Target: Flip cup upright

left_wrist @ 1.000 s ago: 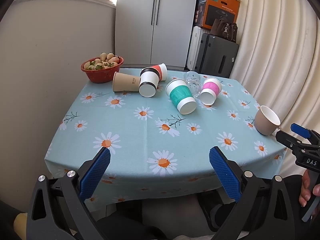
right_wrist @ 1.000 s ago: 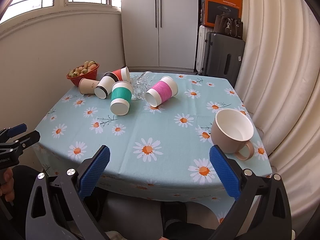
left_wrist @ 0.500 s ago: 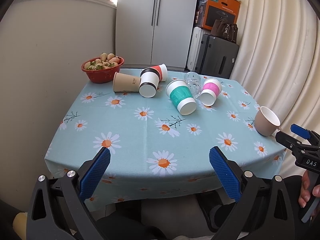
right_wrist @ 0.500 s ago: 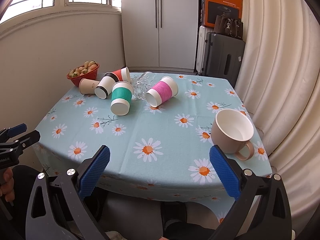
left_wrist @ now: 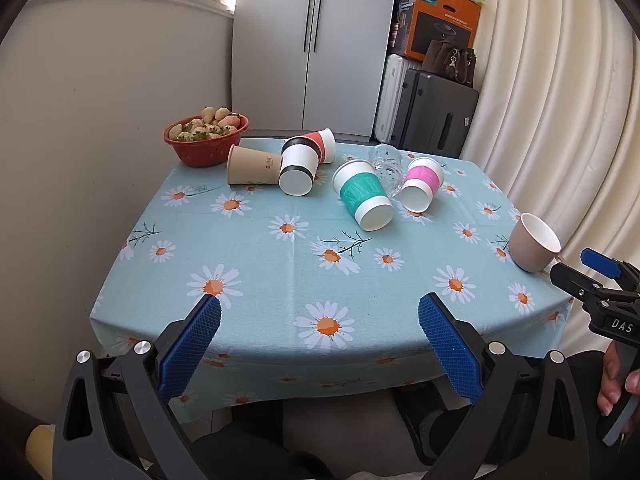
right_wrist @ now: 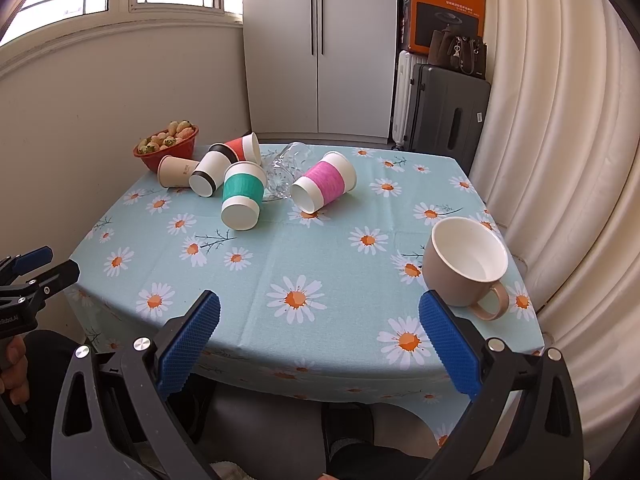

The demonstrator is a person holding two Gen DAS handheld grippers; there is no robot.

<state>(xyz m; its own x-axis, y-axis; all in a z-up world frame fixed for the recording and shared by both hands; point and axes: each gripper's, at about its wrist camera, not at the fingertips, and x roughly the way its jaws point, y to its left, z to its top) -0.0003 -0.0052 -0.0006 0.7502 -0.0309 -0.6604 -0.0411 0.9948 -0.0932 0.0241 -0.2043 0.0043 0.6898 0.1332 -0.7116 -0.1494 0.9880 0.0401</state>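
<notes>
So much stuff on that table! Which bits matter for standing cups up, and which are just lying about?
Part of the job:
teal cup, pink cup, black-banded cup, red cup, tan paper cup and clear glass, all lying on their sides.

Just lying about:
beige mug, already upright; red fruit bowl; suitcases.

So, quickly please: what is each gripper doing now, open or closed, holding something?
Left gripper: open, holding nothing.
Right gripper: open, holding nothing.
</notes>
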